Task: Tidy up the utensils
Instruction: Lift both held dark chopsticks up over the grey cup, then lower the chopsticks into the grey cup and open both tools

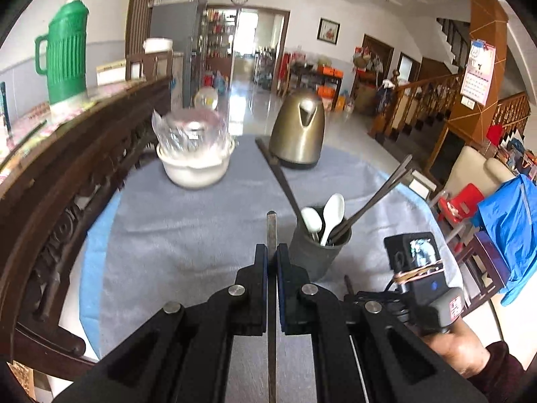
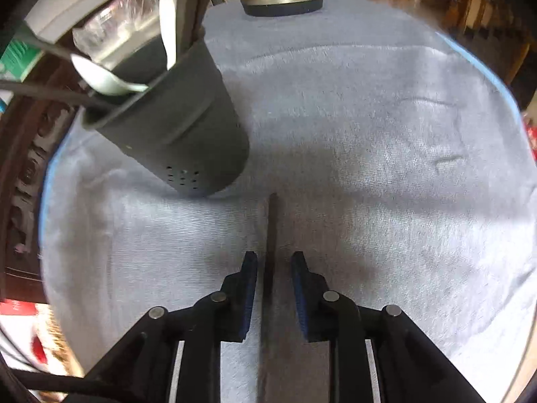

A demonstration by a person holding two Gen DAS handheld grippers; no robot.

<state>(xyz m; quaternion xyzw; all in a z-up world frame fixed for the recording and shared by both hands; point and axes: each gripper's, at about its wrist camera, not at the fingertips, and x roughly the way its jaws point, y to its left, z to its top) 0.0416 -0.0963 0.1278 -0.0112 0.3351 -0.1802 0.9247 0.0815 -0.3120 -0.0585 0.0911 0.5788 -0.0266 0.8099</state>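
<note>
The left gripper (image 1: 272, 255) pinches a dark chopstick (image 1: 271, 231) tightly between its pads above the grey towel (image 1: 188, 228), just left of the grey utensil holder (image 1: 315, 252) that already contains two white spoons (image 1: 332, 211) and several dark chopsticks (image 1: 379, 194). The right gripper (image 2: 273, 262) has its jaws spread, and a second chopstick (image 2: 272, 231) lies between them without touching either pad, just in front of the holder's base. Beyond the holder a brass-coloured kettle (image 1: 298, 131) and a white pot (image 1: 194, 164) holding crumpled plastic stand at the towel's far edge, with a carved wooden rail (image 1: 67, 174) along the left.
</note>
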